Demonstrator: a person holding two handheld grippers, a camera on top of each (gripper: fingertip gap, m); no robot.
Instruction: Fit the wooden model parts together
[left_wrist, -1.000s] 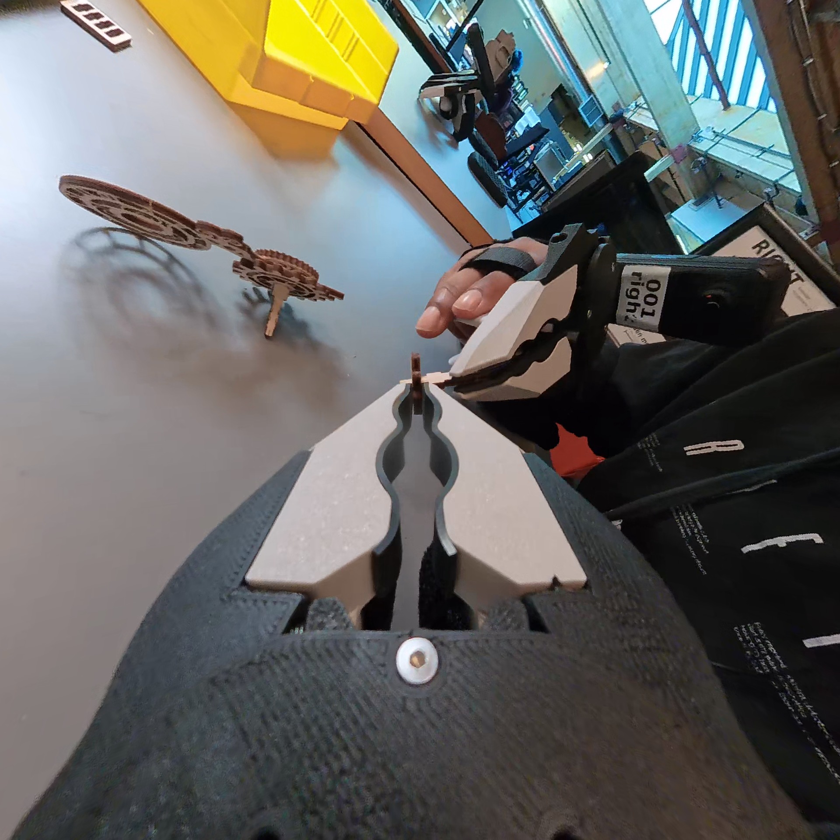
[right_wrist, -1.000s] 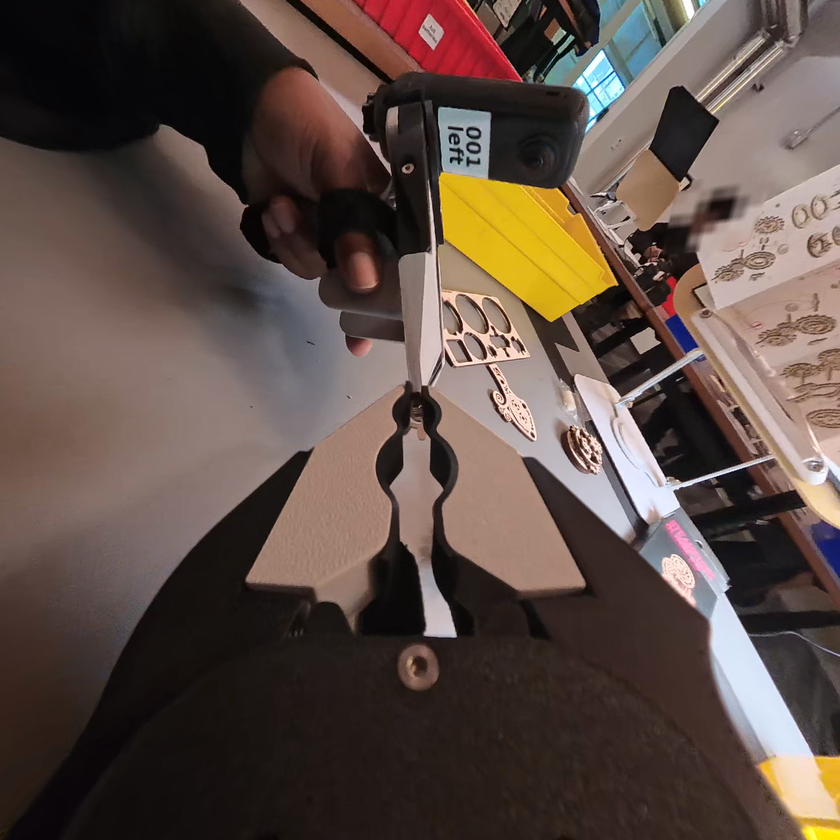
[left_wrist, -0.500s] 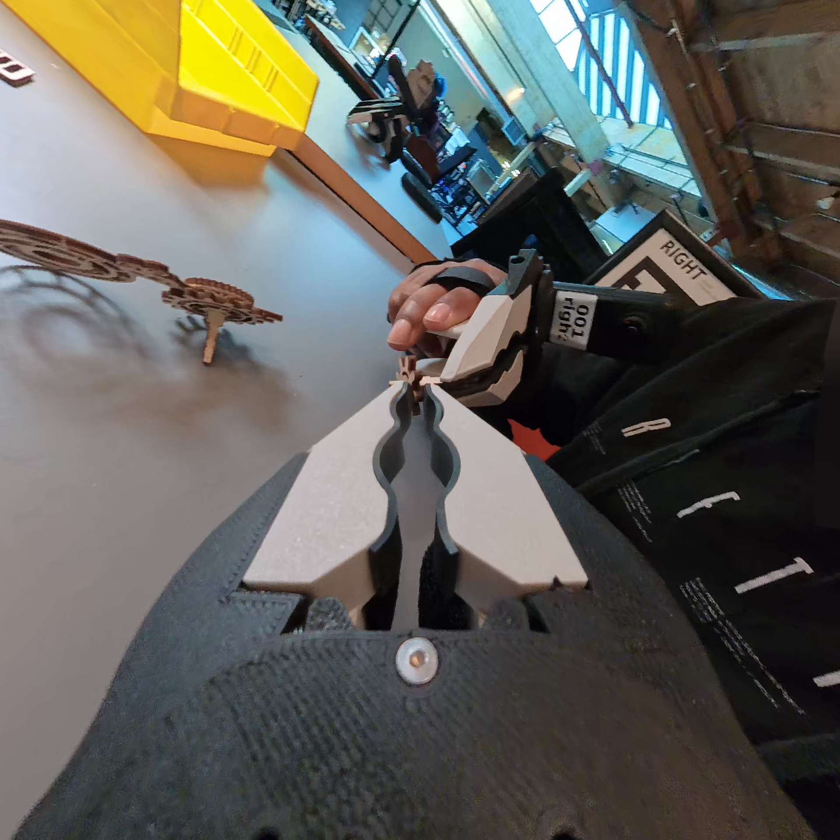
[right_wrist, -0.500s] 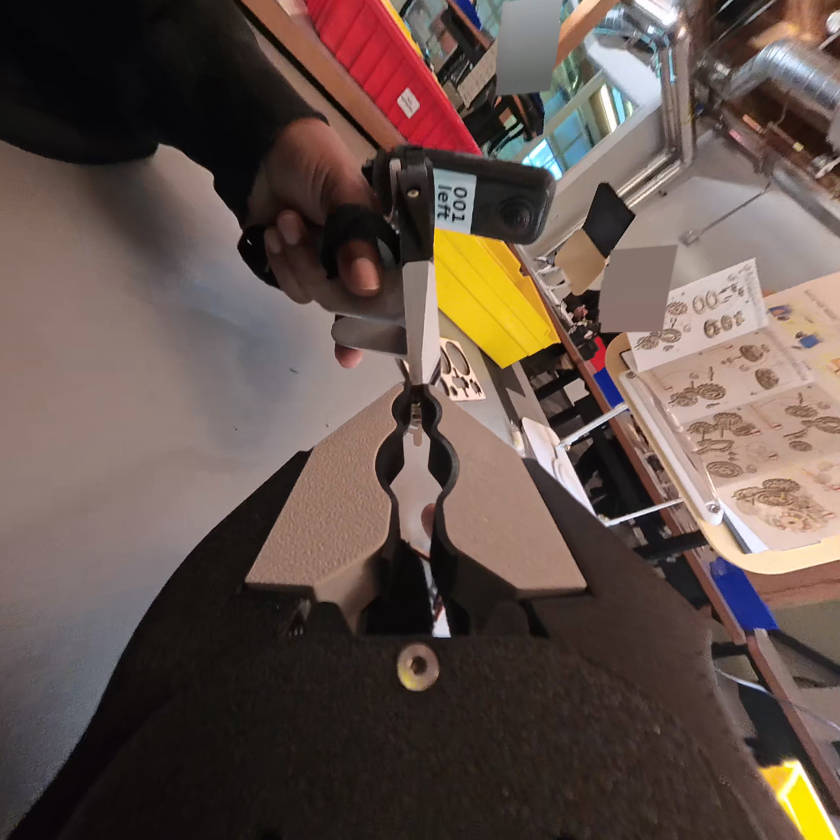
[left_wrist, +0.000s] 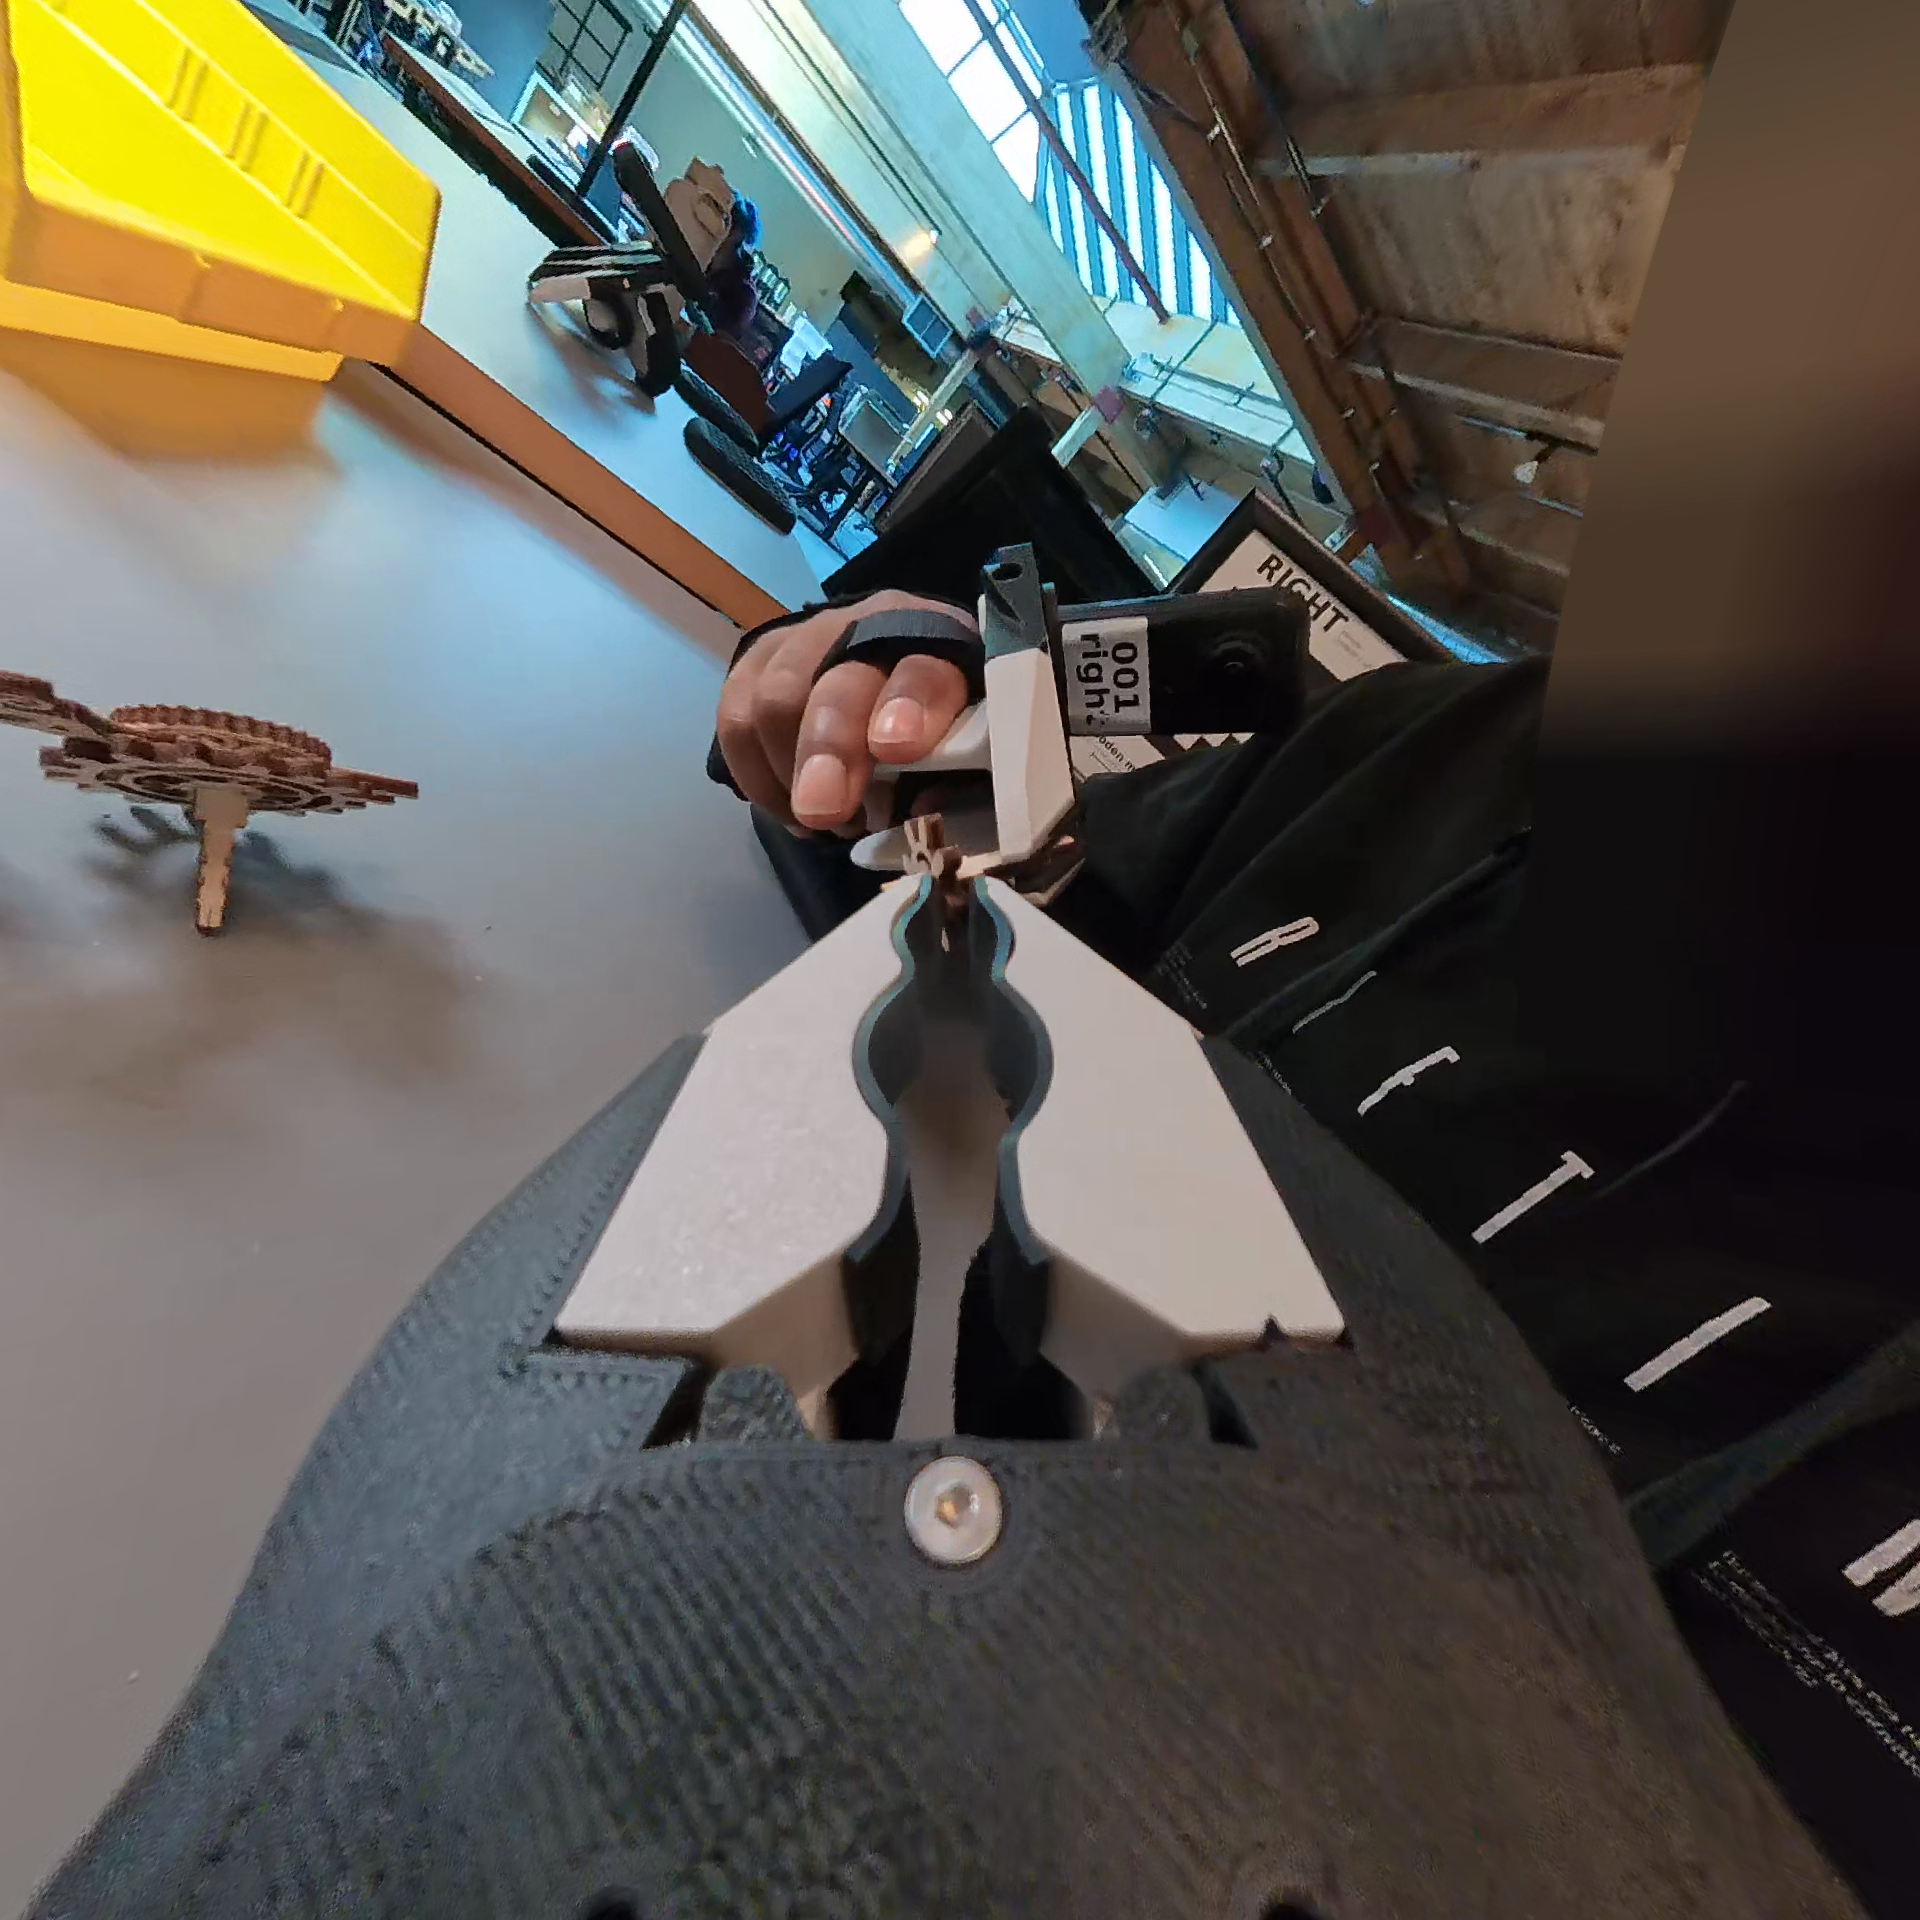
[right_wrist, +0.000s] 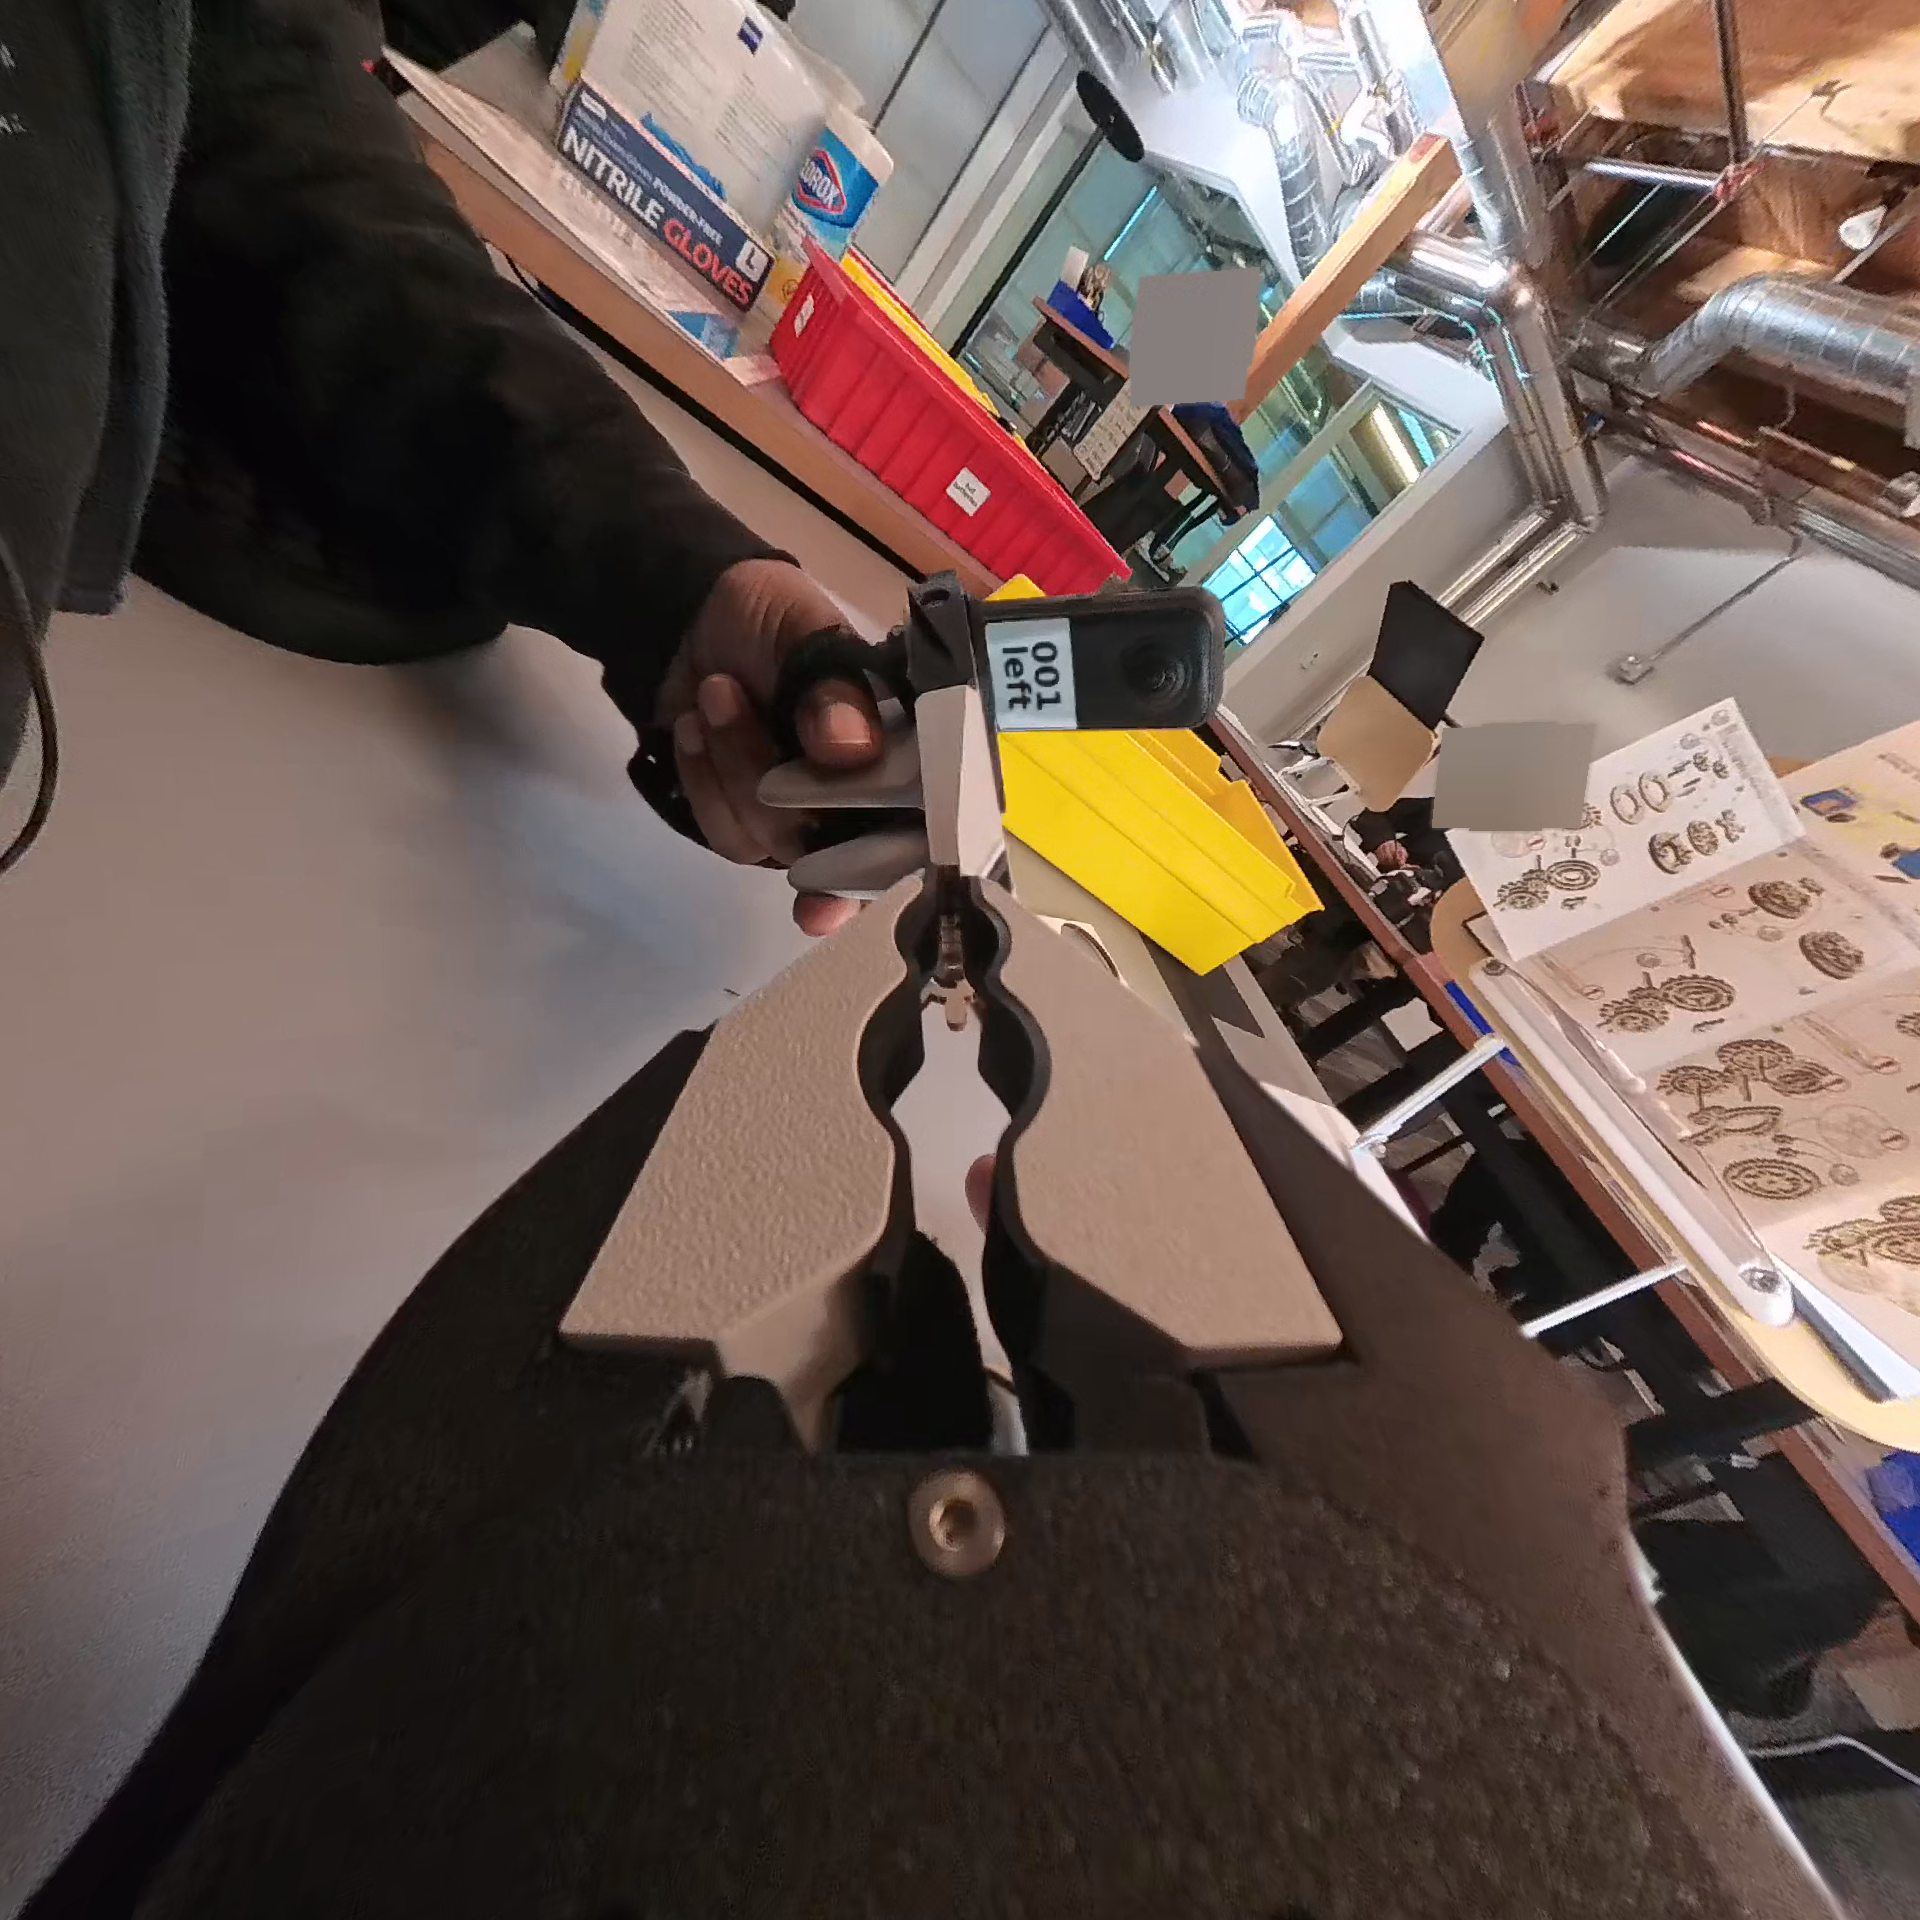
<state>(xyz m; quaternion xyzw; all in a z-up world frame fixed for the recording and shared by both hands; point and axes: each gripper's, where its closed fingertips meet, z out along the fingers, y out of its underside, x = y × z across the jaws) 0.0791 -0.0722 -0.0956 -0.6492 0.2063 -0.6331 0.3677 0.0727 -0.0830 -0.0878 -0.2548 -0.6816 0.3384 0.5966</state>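
Observation:
My left gripper (left_wrist: 948, 902) is shut on a small wooden gear piece (left_wrist: 928, 847) held up in the air. My right gripper (right_wrist: 951, 914) is shut on a thin wooden pin (right_wrist: 952, 971); in the left wrist view the pin (left_wrist: 987, 860) meets the gear piece tip to tip. The right gripper also shows in the left wrist view (left_wrist: 1023, 800), the left gripper in the right wrist view (right_wrist: 956, 790). A partly built wooden gear assembly (left_wrist: 197, 764) stands on the grey table (left_wrist: 343, 644) at left.
A yellow bin (left_wrist: 197, 197) sits at the table's far left; it also shows in the right wrist view (right_wrist: 1132, 831). A red bin (right_wrist: 925, 436) and a glove box (right_wrist: 675, 177) stand on a far bench. An instruction sheet (right_wrist: 1714, 1018) lies at right. My two grippers' fingertips are within a few centimetres of each other.
Both grippers have tilted and risen, so the table has dropped lower in both views. The two held pieces stay pressed together at the tips, and both jaws stay shut.

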